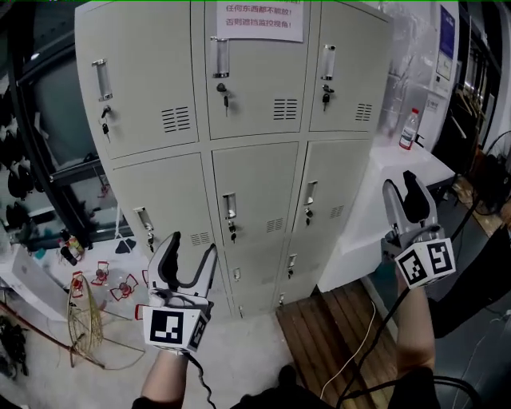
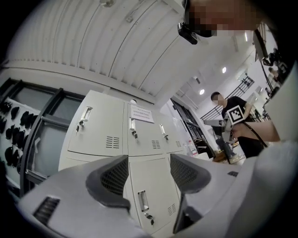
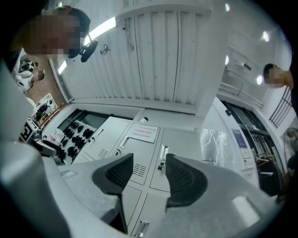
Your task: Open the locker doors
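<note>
1. Two grippers sit nearest me, both with jaws spread and nothing between them. The left gripper [image 1: 193, 244] is low in front of the locker's lower left part. The right gripper [image 1: 401, 182] is raised just off its right edge.
2. The locker [image 1: 172, 48] stands on the floor, three columns wide. Every door I can see is shut, so none has been opened yet.
3. My left gripper view looks along its jaws at the centre middle door [image 2: 150, 182]. Its pull handle [image 2: 143, 201] sits near the door's left edge, with a key [image 2: 149, 217] just below.
4. My right gripper view lines up on the top right door's handle [image 3: 163, 152], well apart from the jaws.
5. I judge the doors to be thin sheet steel, light and stiff, hinged at the right edge. The chrome pulls look smooth and shallow, so likely slippery. I'd take the pull across its narrow width, or hook one jaw behind it, and draw gently. The keys look small and easy to bend, and may need turning first.
6. Farthest up, a paper notice [image 1: 259, 17] covers the top centre door.
</note>
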A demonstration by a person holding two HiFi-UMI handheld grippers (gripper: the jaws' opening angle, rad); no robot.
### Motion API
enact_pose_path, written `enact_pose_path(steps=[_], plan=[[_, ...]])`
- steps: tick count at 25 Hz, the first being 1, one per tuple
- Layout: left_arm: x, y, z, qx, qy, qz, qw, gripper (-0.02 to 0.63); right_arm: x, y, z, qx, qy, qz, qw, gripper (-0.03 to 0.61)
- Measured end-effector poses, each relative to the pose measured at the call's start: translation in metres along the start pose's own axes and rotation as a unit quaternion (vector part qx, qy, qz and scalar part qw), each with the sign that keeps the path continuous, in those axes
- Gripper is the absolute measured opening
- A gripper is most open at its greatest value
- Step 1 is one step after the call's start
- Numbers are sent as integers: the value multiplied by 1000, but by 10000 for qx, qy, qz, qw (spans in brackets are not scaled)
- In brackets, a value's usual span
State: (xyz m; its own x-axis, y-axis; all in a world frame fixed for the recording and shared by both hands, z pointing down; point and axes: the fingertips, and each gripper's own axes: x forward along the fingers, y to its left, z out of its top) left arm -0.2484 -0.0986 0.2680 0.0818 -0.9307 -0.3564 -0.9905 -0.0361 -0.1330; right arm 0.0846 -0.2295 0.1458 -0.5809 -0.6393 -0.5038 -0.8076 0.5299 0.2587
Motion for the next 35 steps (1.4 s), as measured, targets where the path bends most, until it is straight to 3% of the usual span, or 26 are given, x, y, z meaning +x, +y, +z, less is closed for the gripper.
enact_pose_path(steps=[10, 18, 27, 35], plan=[[37, 5, 10, 624, 146, 996, 9930, 278, 137, -38, -45, 514, -348, 969, 9934, 216], [24, 21, 7, 1003, 372, 1883, 9763, 278, 232, -51, -56, 609, -322, 1431, 9873, 216], [11, 42, 1, 1101, 479, 2238, 9672, 278, 309, -52, -65, 614, 232, 1528, 9861, 218], [6, 70, -9, 857, 533, 2156, 9712, 278, 339, -48, -73, 957, 739, 1662, 9787, 221]])
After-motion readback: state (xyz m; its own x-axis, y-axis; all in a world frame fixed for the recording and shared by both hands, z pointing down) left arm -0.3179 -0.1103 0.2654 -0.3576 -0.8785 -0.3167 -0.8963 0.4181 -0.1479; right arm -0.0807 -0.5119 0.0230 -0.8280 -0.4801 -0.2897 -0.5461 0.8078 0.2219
